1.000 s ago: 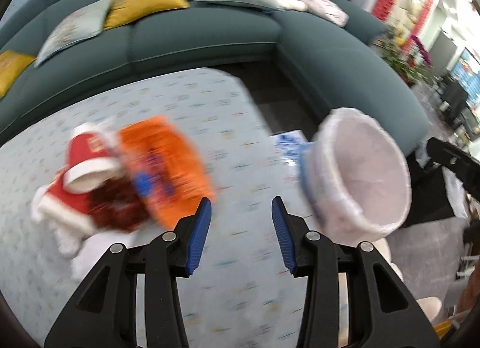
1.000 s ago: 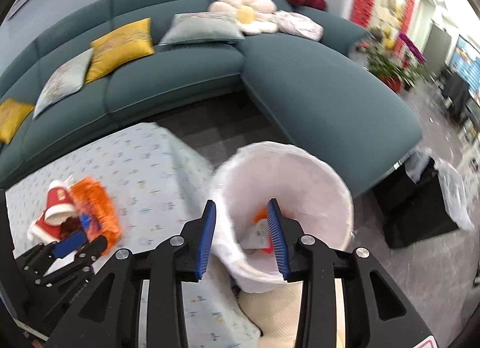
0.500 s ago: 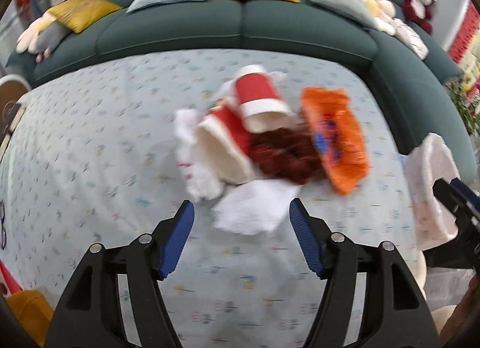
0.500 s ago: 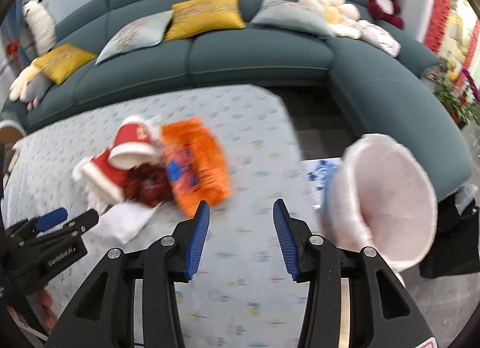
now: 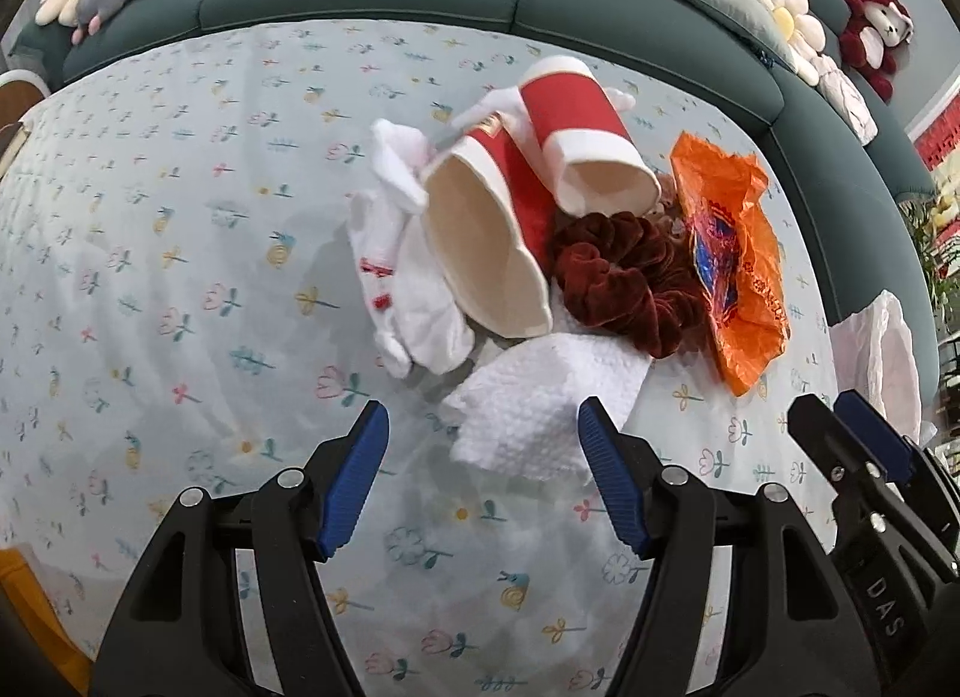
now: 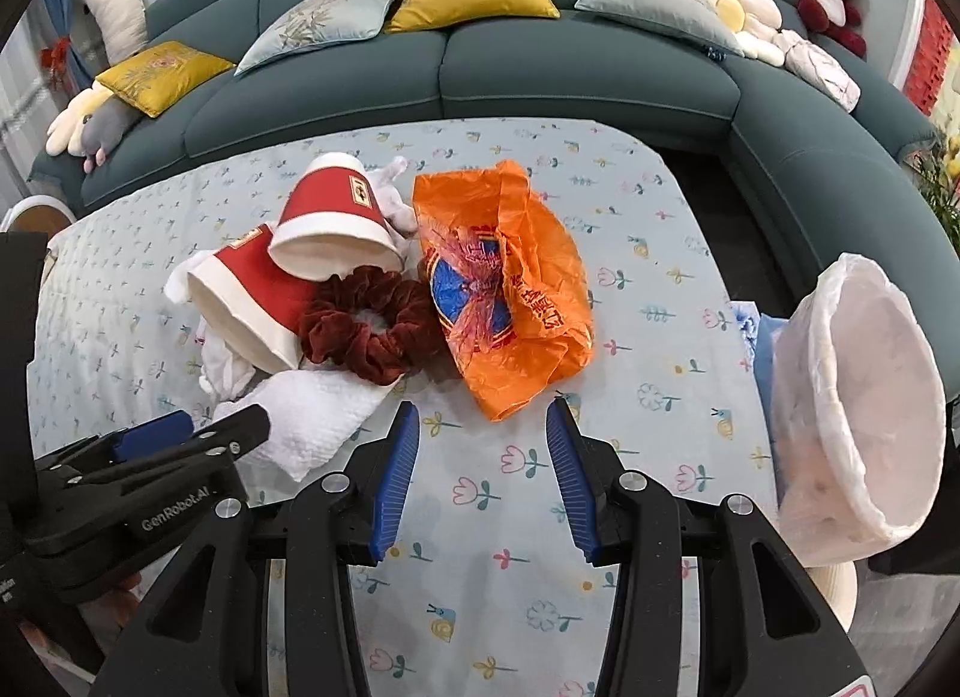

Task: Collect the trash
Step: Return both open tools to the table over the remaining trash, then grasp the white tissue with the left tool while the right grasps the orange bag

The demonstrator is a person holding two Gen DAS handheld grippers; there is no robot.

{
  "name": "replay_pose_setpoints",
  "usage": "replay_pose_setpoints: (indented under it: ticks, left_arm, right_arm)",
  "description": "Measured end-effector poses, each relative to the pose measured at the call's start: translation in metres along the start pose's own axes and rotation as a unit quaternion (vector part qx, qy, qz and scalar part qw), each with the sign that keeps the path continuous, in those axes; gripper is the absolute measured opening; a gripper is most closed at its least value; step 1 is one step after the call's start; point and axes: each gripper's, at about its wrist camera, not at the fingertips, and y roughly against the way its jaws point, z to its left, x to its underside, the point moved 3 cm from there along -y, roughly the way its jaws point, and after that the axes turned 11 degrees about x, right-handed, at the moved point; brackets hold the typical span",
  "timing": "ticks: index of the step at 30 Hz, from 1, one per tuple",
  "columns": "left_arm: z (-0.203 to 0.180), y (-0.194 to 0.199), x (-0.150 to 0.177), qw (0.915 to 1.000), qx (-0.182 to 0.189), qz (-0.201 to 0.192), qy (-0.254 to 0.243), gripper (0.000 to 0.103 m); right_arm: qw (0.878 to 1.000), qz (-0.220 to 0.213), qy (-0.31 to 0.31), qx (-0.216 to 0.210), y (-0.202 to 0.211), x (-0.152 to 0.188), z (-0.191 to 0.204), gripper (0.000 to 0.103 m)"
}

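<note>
On the flowered tablecloth (image 5: pixel 180 277) lies a heap of trash: two red paper cups (image 5: pixel 576 126) (image 5: pixel 480 253) on their sides, a dark red scrunchie (image 5: pixel 618 289), an orange plastic bag (image 5: pixel 732 265), a white paper towel (image 5: pixel 540 403) and a white cloth (image 5: pixel 408 289). My left gripper (image 5: pixel 483 421) is open, with the towel's near edge between its fingers, untouched. In the right wrist view my right gripper (image 6: pixel 483 415) stands open just below the orange bag (image 6: pixel 504 289), with nothing between its fingers. The left gripper (image 6: pixel 216 421) shows by the towel (image 6: pixel 312 415).
A bin with a white liner (image 6: pixel 858 397) stands off the table's right edge, tilted toward me. A teal sofa (image 6: pixel 540 78) with yellow and grey cushions and plush toys curves behind the table. My right gripper (image 5: pixel 831 412) appears at the left wrist view's lower right.
Both views swung from the bin over to the trash heap and dropped closer to the table. My left gripper's jaws spread wider and now flank the paper towel; the right opened slightly.
</note>
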Motion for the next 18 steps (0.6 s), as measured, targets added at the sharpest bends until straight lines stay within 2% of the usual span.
replay_pose_setpoints:
  ticks: [3,6,11,18]
  left_arm:
    - [-0.003,-0.006,0.001,1.0000,0.002,0.004,-0.005,0.056]
    - [-0.007,-0.011,0.001,0.9999,0.008,0.009,-0.011,0.041]
    - [-0.018,-0.014,0.002,0.9993,0.019,0.016,-0.027,0.007]
    - [-0.023,0.008,-0.002,0.9992,0.027,-0.012,-0.028,0.004]
  right_arm:
    - [1.000,0.005,-0.004,0.000,-0.006,0.001,-0.001,0.044]
    - [1.000,0.006,-0.003,0.002,-0.009,0.000,-0.002,0.044]
    - [1.000,0.006,-0.009,0.006,-0.014,-0.001,-0.008,0.044]
    - [0.999,0.012,-0.034,0.016,-0.027,-0.007,-0.026,0.043]
